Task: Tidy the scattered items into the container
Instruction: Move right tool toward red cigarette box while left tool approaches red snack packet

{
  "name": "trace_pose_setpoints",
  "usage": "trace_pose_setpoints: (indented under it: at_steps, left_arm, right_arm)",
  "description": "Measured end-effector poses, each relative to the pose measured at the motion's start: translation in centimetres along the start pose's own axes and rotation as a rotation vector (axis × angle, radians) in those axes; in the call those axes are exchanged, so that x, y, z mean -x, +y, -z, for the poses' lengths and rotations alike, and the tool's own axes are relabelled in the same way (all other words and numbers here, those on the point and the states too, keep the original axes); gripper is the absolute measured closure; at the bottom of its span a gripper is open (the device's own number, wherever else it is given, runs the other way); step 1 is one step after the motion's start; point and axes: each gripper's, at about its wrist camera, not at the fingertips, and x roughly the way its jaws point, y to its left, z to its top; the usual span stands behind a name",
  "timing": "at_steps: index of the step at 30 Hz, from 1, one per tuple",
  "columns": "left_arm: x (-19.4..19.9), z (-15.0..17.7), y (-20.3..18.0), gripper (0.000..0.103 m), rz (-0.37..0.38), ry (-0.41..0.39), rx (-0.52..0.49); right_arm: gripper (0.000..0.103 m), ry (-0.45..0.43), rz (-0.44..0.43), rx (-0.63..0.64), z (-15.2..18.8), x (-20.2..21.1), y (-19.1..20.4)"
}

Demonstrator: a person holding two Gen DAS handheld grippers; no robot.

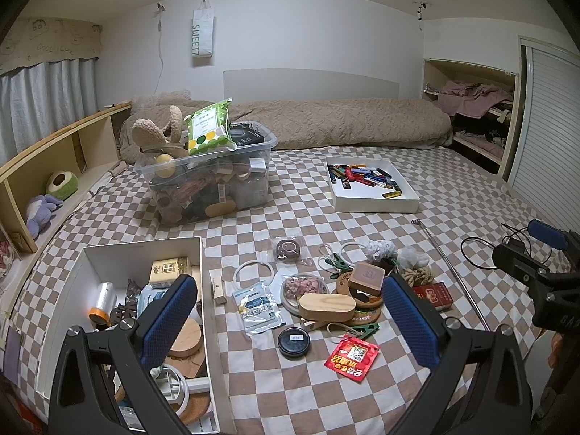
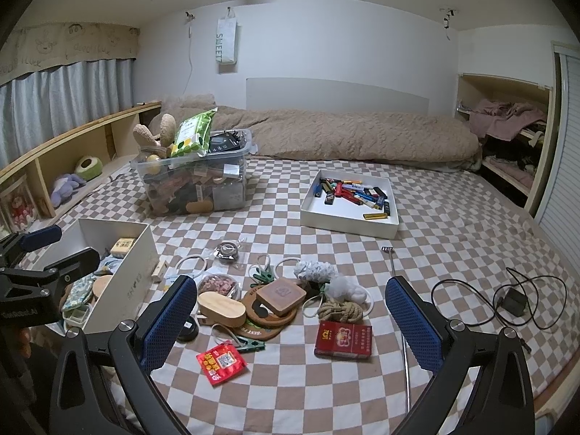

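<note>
A bed (image 1: 471, 217) under a brown-and-white checked sheet fills the room, with a rolled tan quilt (image 1: 344, 119) along its far edge. On the sheet toward the far left stands a clear plastic bin (image 1: 253, 181), heaped full, a green-dotted pack of wipes (image 1: 208, 130) lying on top. To its right, well apart, sits a shallow white tray (image 1: 373, 204) of lighters. Nearer, at the left, is a white box (image 1: 145, 250), already holding a roll of tape, a wooden disc and other bits.

Between that box and a thin metal rod (image 2: 400, 311) lies the scatter: a long wooden case (image 1: 326, 306), a brown square block (image 2: 281, 295) resting on a round cork coaster, a coil of rope (image 2: 339, 310), a red cigarette pack (image 2: 343, 339), a clear foil packet (image 1: 259, 308), a black round tin (image 1: 294, 340), a red sachet (image 1: 351, 357) and green clips. A black charger (image 2: 513, 301) with its cable lies off to the right.

The left gripper (image 1: 286, 311) hangs above the pile by the box, fingers spread wide, nothing between them. The right gripper (image 2: 286, 308) hangs likewise, spread and empty.
</note>
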Motion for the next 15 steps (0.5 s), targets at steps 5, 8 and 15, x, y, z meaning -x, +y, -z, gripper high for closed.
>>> trace_pose_setpoints:
  at_steps: [5,8,15]
  left_arm:
    - [-0.3,0.1,0.0,0.0,0.007,0.008,0.001]
    - [-0.1,0.0,-0.7,0.0,-0.007,0.013,-0.011]
    - [-2.3,1.2,-1.4,0.0,0.013,0.05,-0.035]
  right_arm:
    - [0.0,-0.006,0.005,-0.021,0.1,-0.3,-0.8]
    - [0.0,0.0,0.011,-0.04,0.3,-0.7,-1.4]
    - [0.0,0.036,0.028,-0.054,1.3,-1.9,-2.5]
